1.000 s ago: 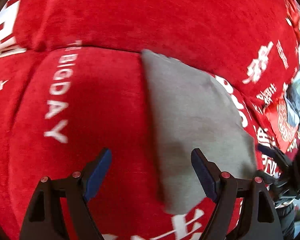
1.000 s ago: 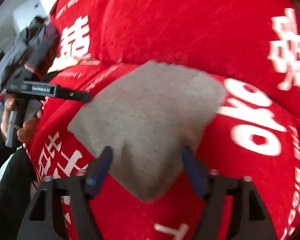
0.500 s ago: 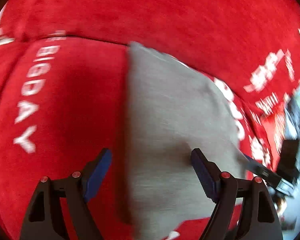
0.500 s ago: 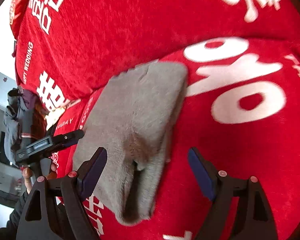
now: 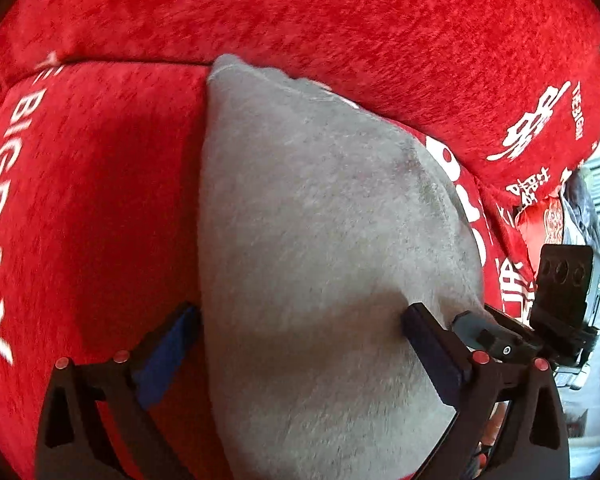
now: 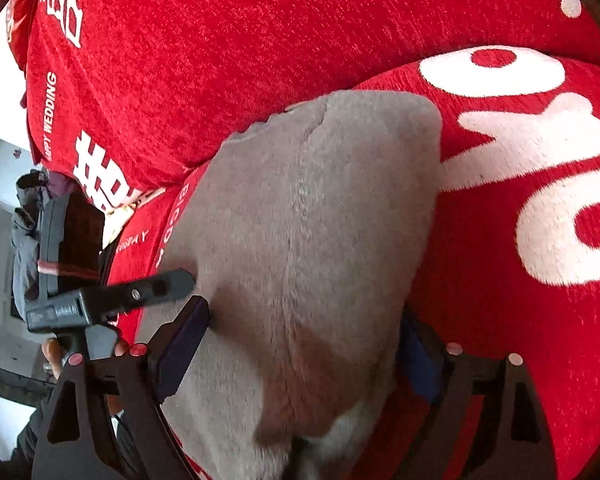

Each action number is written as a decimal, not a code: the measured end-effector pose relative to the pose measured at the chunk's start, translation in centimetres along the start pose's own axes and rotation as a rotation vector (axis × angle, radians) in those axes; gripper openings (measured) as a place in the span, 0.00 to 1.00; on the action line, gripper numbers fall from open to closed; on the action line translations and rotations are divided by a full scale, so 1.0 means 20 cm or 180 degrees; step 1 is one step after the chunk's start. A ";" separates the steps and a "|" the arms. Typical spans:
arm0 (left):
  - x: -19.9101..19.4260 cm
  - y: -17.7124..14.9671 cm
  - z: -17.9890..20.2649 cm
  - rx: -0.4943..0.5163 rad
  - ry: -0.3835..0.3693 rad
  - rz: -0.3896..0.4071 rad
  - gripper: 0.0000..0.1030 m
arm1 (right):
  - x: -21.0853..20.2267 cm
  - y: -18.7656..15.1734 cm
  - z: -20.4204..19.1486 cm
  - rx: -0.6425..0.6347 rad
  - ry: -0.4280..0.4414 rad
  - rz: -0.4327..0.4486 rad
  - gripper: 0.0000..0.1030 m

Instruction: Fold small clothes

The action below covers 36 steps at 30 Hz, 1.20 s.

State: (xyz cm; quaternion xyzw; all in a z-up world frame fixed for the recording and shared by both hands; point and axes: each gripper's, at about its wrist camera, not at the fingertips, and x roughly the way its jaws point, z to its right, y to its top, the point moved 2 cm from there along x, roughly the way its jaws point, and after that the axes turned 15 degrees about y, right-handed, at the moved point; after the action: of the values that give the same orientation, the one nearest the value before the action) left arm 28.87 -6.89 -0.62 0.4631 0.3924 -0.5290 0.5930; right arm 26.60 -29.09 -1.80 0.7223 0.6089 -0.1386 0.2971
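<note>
**Two grippers close in on a folded grey cloth on the red sofa**

From my remote seat, the left gripper (image 5: pixel 300 344) points steeply down at the grey cloth (image 5: pixel 320 240), which lies folded on the seat of a red sofa cover (image 5: pixel 100 200) printed with white letters. Its jaws are opening and stand wide: the left blue pad (image 5: pixel 168 356) sits just beside the cloth's straight left edge, over bare red fabric, and the right pad (image 5: pixel 432 356) rests over the cloth near its right side. The cloth lies between them, and neither pad presses it. Beyond the right finger I see the other tool's black body and camera block.

In the right wrist view, the right gripper (image 6: pixel 304 352) is likewise spreading, its jaws straddling the near end of the same grey cloth (image 6: pixel 308 220). The left pad (image 6: pixel 184 344) lies at the cloth's left edge; the right pad (image 6: pixel 416 364) is partly hidden behind the cloth's right edge. To the left of this gripper, a fingertip of the left gripper (image 6: pixel 172 284) touches the cloth's left border, with a person's hand (image 6: pixel 60 356) on the handle below it.
</note>
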 end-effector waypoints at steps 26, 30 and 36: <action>-0.26 -0.16 0.06 0.0189 0.0153 0.0302 0.46 | -0.09 -0.11 -0.37 -0.0710 -0.0289 0.0098 0.36; -0.38 -0.30 0.08 0.0240 0.0163 0.0339 0.46 | -0.15 -0.22 -0.46 -0.0767 -0.0280 0.0091 0.36; -0.52 -0.53 0.05 0.0227 0.0142 0.0384 0.46 | -0.21 -0.43 -0.62 -0.0848 -0.0264 0.0103 0.36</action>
State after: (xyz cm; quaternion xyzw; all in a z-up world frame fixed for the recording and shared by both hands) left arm 16.98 -5.29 8.08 0.5185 0.3577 -0.4955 0.5980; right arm 15.40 -24.32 8.14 0.6798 0.5975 -0.0815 0.4174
